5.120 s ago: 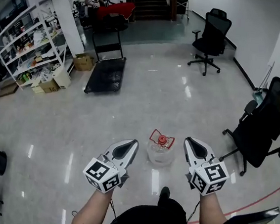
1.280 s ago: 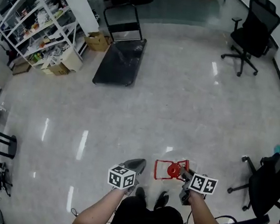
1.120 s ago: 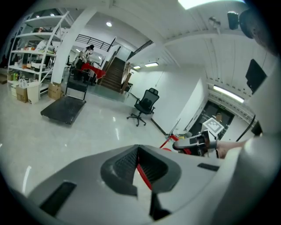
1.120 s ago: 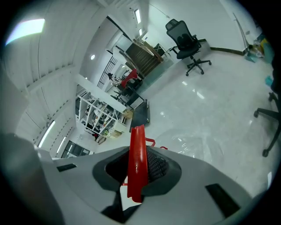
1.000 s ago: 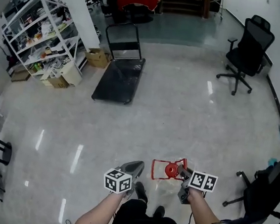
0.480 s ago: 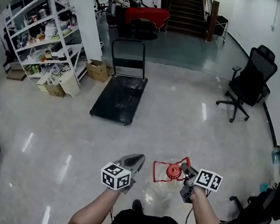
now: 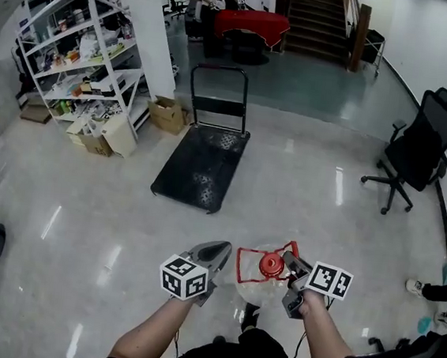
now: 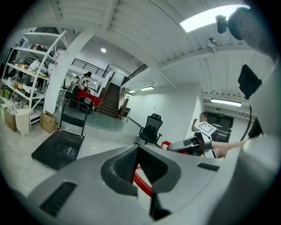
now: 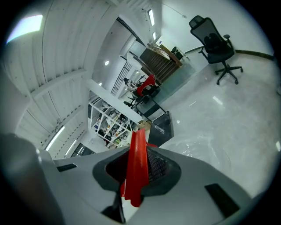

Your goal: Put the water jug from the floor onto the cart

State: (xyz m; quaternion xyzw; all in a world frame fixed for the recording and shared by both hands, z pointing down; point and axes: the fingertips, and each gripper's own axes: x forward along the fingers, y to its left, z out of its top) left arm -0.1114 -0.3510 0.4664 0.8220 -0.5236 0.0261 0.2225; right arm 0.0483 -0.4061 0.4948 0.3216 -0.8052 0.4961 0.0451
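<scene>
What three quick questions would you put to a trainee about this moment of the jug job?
1. What does the right tool clamp?
2. The cart carries: A boxes, B nothing, C a chair.
3. True or false: the jug sits on the cart.
Key: 1 the jug's red handle; 2 B; 3 false.

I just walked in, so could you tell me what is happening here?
A person holds the water jug off the floor with handheld grippers. The right gripper is shut on its red handle; the left gripper, jaws together, sits beside the handle. The jug is not yet on the black cart ahead.
</scene>
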